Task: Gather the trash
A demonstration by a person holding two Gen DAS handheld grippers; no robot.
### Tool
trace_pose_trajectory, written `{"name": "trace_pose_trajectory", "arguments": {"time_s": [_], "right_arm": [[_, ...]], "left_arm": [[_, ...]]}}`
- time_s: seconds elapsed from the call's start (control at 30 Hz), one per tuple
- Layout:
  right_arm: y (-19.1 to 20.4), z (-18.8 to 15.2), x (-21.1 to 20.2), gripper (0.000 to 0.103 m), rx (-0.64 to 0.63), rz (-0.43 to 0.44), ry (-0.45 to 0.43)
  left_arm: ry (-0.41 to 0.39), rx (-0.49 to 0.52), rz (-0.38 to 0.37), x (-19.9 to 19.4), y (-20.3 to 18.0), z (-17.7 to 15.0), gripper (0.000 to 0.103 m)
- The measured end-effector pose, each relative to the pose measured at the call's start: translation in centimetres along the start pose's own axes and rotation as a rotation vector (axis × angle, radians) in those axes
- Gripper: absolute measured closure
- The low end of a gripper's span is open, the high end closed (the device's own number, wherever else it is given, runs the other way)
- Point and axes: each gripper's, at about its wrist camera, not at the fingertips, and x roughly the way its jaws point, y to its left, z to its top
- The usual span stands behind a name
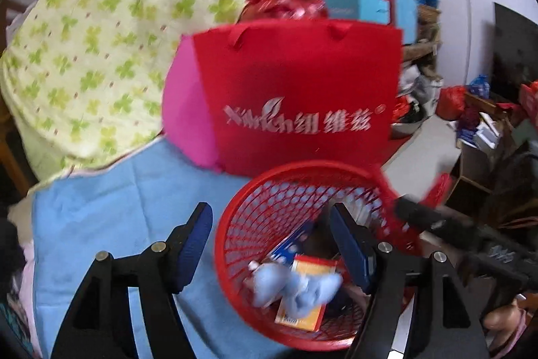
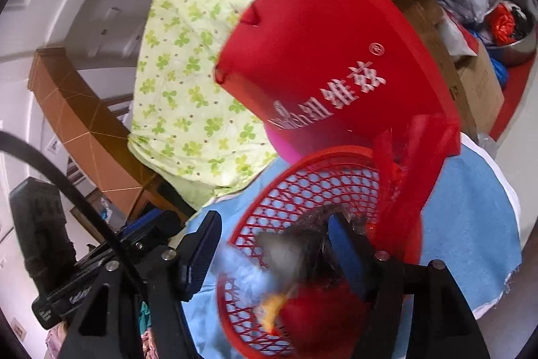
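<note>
A red mesh basket (image 1: 255, 211) stands on a blue cloth (image 1: 111, 217). It holds a crumpled pale blue tissue (image 1: 296, 286), an orange and yellow box (image 1: 304, 312) and a blue and white packet (image 1: 291, 246). My left gripper (image 1: 272, 244) is open over the basket's near rim, nothing between its fingers. The basket also shows in the right wrist view (image 2: 302, 180). My right gripper (image 2: 275, 249) is open over it, with a blurred grey and black wrapper (image 2: 296, 249) between its fingers, apparently loose. The right gripper's body (image 1: 447, 231) sits at the basket's right rim.
A red fabric bag (image 1: 296, 96) with white lettering and a pink side stands just behind the basket. A green clover-print cloth (image 1: 101, 49) covers a chair at the left. Boxes and clutter (image 1: 487, 123) fill the floor at the right.
</note>
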Motion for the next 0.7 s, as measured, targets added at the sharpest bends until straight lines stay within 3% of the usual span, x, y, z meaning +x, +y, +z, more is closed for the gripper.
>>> {"name": "trace_pose_trajectory", "arguments": {"time_s": [0.1,0.3,0.43,0.7], "right_arm": [[0.0,0.0,-1.1,0.033,-0.031,-0.022,-0.036],[1.8,0.8,-3.4,0.033,-0.097,-0.054,-0.085],[4.6,0.7,-4.0,0.033,-0.167,-0.037,-0.080],[11.1,-0.3,-4.1,0.033,-0.298,-0.065,-0.055]], "left_arm": [[0.008,0.002,0.021,-0.5,0.5,-0.9,0.029],[-0.006,0.056,0.150,-3.7,1.4,-2.0,0.028],[-0.046,0.080,0.240,-6.6,2.1,-2.2,0.019],[-0.094,0.066,0.304,-11.4,4.3,-3.0,0.013]]}}
